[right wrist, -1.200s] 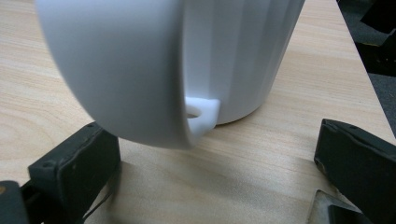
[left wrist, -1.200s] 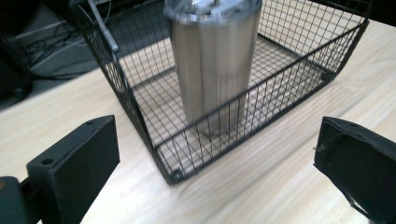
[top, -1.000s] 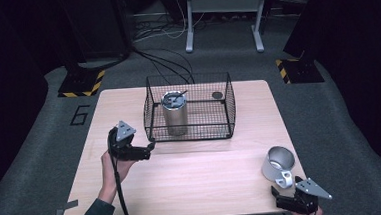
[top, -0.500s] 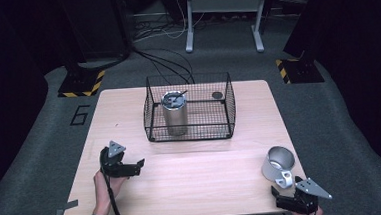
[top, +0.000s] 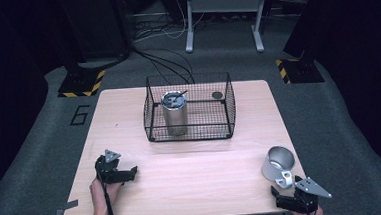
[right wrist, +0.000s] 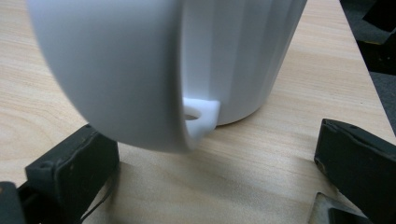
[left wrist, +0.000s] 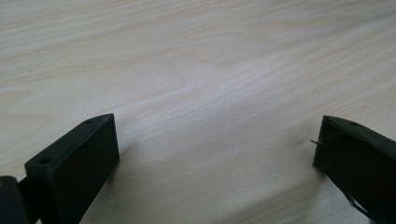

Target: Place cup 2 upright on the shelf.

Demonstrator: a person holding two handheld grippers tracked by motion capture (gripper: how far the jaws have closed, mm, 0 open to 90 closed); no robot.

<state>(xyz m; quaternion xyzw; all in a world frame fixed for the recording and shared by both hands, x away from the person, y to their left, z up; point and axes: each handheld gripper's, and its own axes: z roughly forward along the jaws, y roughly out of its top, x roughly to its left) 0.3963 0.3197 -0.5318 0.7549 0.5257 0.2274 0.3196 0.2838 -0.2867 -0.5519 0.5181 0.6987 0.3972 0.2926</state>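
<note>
High view: a wooden table [top: 193,187] carries a black wire basket [top: 189,112] in the upper centre of the frame; inside it, toward its left, stands a steel tumbler [top: 174,113] with a lid, upright, and a small dark round object [top: 218,95] lies near the basket's far right corner. At lower left the left gripper [top: 127,174] rests low over bare tabletop, held by a hand [top: 101,190]; in the left gripper view its jaws stand wide apart with nothing but wood grain [left wrist: 210,93] between them, so the fingers are released. At lower right the right gripper [top: 284,197] sits at the table's near edge, just below a metal mug [top: 277,165] that stands upright with its handle toward the gripper. In the right gripper view the mug [right wrist: 163,65] looms close at upper centre, its handle [right wrist: 198,116] above the gap; both jaws are spread wide and clear of it, grasping nothing.
</note>
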